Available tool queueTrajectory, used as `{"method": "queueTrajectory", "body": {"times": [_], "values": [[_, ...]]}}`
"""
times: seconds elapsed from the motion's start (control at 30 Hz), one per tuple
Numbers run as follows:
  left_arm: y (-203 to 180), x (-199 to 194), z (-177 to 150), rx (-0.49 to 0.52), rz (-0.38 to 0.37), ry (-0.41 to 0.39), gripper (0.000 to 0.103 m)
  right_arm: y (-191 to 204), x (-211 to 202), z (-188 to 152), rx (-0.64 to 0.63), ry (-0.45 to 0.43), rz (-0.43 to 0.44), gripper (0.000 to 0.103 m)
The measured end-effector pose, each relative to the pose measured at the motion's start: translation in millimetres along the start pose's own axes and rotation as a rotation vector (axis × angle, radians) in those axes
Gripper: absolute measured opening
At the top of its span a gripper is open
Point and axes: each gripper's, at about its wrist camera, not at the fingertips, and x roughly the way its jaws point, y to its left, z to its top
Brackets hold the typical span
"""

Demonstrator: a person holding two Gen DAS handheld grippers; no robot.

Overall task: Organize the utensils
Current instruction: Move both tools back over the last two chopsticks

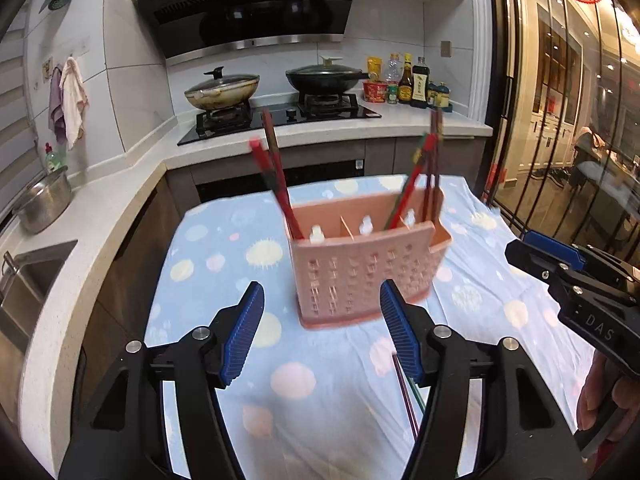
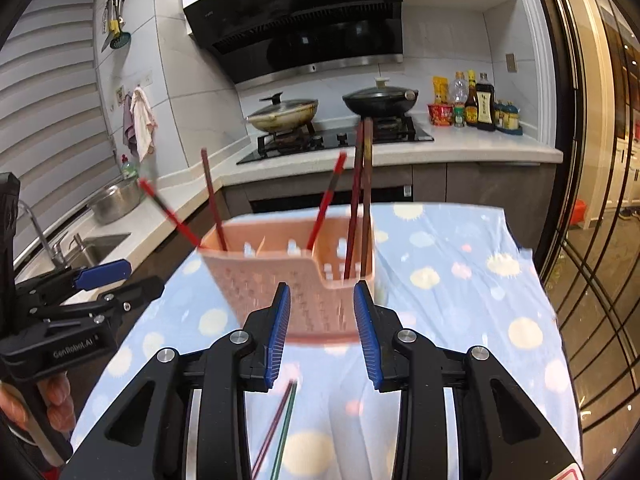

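Observation:
A pink perforated utensil basket (image 1: pixel 360 276) (image 2: pixel 256 276) stands on a table under a blue spotted cloth (image 1: pixel 224 248). Red and brown chopsticks (image 1: pixel 276 184) lean out of its left compartment, and more chopsticks (image 1: pixel 420 184) stand in its right one. A purple and a green chopstick (image 1: pixel 404 392) (image 2: pixel 280 428) lie loose on the cloth close below the grippers. My left gripper (image 1: pixel 322 292) is open just in front of the basket, with nothing between its pads. My right gripper (image 2: pixel 321 288) is also open, near the basket's right end, holding nothing. Each gripper shows at the edge of the other's view.
A white countertop (image 1: pixel 120 200) wraps around the left and back, with a sink (image 1: pixel 28 280) and a steel bowl (image 1: pixel 44 200). Two lidded pans (image 1: pixel 222 90) sit on the hob behind. Sauce bottles (image 1: pixel 416 84) stand at the back right. Glass doors (image 1: pixel 560 140) close off the right side.

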Motion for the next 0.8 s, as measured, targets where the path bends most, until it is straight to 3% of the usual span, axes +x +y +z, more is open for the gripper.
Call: {"method": "queueTrajectory", "body": {"times": [0.47, 0.57, 0.8], "values": [[-33.0, -8.6, -123.4, 0.009, -0.031, 0.185, 0.062, 7.2, -44.6, -141.5, 0.047, 0.210, 0.017, 0.033], [-36.7, -10.5, -141.6, 0.005, -0.021, 0.211, 0.068, 15.2, -49.6, -163.0, 0.052, 0.240, 0.029, 0.033], [-40.4, -16.9, -169.8, -0.015, -0.017, 0.255, 0.068, 35.4, -49.2, -193.6, 0.049, 0.291, 0.065, 0.033]]}}
